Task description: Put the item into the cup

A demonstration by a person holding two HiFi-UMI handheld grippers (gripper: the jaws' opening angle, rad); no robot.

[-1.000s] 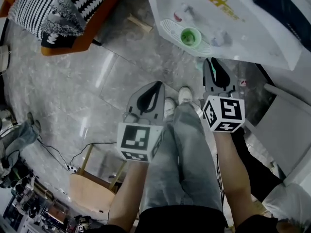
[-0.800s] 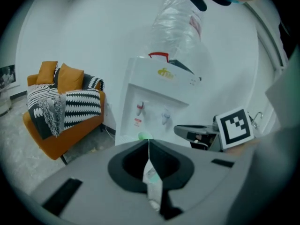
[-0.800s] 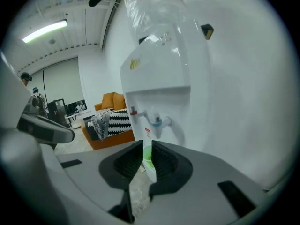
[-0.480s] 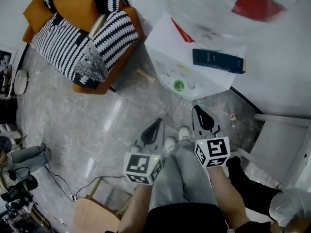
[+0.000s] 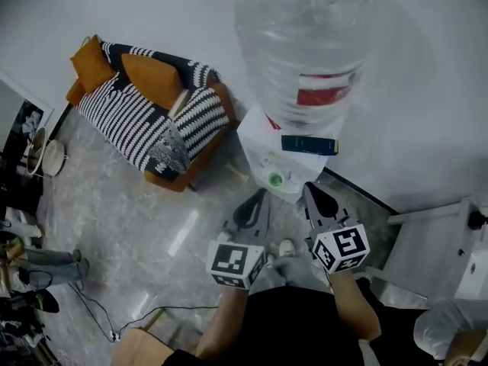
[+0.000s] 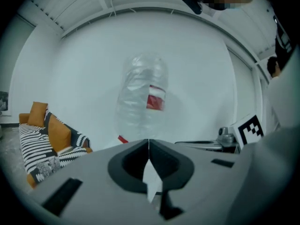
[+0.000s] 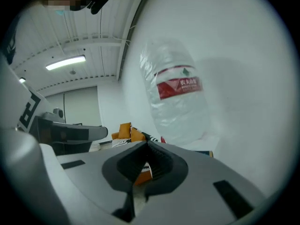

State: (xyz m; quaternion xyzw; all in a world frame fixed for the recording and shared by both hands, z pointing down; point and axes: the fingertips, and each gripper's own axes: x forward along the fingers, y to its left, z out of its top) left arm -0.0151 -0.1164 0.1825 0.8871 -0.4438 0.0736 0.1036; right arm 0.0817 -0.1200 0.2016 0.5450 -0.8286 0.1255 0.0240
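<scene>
Okay, I'm hovering empty: left gripper (image 5: 258,195) pinched together, right gripper (image 5: 311,187) just closing on air. Pickup's not begun, I reckon; next needs lowering toward the cup (image 5: 276,179), jaws reopening.

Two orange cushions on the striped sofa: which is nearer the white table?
The middle cushion, leaning on the sofa's backrest; the end cushion stands at the far corner, away from the table.

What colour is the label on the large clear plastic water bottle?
Red, with white print; the label shows best in the right gripper view.
</scene>
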